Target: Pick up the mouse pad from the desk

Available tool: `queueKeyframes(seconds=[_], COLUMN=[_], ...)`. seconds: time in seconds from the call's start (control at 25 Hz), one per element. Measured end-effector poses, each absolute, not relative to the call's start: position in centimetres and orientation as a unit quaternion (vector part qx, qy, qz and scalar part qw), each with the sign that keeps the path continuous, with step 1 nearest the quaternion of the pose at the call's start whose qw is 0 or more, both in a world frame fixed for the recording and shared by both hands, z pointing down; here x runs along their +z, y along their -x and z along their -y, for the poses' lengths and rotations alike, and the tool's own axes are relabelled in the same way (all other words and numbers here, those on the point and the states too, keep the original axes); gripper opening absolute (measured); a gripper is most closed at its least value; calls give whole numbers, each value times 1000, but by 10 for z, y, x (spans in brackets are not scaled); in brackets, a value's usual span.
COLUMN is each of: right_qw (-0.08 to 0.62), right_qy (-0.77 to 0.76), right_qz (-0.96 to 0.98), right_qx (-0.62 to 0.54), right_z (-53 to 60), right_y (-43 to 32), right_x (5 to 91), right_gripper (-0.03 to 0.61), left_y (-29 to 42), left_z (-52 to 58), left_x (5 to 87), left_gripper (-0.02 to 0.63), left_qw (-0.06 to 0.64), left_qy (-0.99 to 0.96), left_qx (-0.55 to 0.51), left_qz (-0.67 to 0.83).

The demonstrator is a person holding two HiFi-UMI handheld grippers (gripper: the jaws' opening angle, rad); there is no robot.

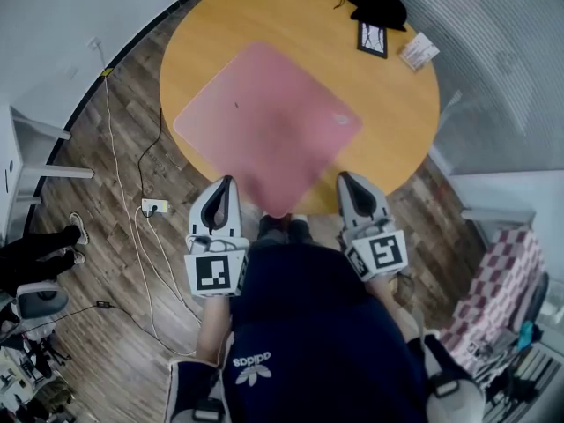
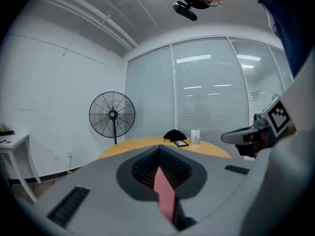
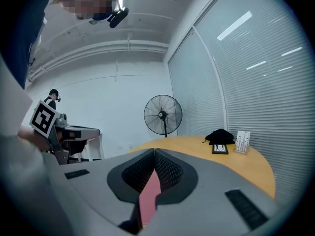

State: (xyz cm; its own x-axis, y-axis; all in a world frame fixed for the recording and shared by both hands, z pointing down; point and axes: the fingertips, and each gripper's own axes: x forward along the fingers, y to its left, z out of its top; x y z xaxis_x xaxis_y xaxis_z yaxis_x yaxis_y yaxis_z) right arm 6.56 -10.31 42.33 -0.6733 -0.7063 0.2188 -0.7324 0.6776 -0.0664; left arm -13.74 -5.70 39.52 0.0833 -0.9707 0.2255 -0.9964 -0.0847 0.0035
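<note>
The pink mouse pad (image 1: 269, 122) hangs over the round wooden table (image 1: 401, 122), with its near corner past the table's edge and blurred. My left gripper (image 1: 226, 185) is at the pad's near left edge and my right gripper (image 1: 345, 180) at its near right edge. In the left gripper view the left gripper (image 2: 158, 150) is shut on a thin pink strip of the mouse pad (image 2: 165, 193). In the right gripper view the right gripper (image 3: 153, 154) is likewise shut on the pad's edge (image 3: 149, 195). Both grippers point almost level toward the table.
A black cap (image 1: 376, 3), a small framed picture (image 1: 372, 38) and a white card (image 1: 418, 51) sit at the table's far side. Cables and a power strip (image 1: 154, 206) lie on the wood floor at left. A checkered chair (image 1: 498, 280) stands at right, a pedestal fan (image 2: 112, 114) beyond the table.
</note>
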Motion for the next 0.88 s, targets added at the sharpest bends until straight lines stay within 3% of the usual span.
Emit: queueKeyframes(seconds=[0.88], right_qw=[90], right_qy=[-436], right_qz=[893], right_qx=[72], right_z=[97], right_y=[-67], right_x=[418], right_gripper=[5], left_y=[142], left_z=[68], left_x=[400], left_gripper=[3], left_qw=[85], left_qy=[-754], left_qx=[83], left_qz=[646])
